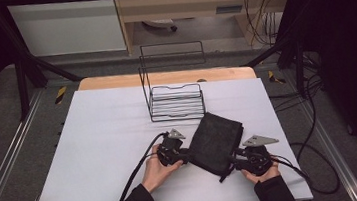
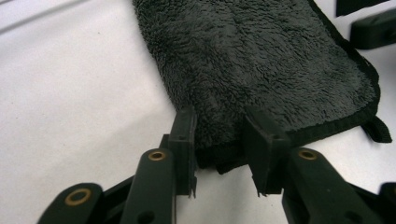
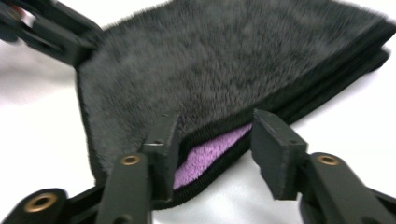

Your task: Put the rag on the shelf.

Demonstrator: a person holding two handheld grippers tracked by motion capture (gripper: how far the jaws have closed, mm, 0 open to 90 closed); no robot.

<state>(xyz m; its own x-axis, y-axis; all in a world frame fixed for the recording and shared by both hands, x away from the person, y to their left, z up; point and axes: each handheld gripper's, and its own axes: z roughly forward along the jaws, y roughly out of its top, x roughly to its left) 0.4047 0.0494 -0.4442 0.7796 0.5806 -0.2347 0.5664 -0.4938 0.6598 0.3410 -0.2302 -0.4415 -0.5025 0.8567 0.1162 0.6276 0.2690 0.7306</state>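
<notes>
Where both reach, folded dark towel between left hand-held gripper and right hand-held gripper.

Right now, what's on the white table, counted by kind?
Towels: 1, the dark folded towel with a purple inner side.
Wire racks: 1, the black rack behind it.
Hand-held grippers: 2, the left gripper and the right gripper, one at each near corner of the towel.
Total: 4
</notes>
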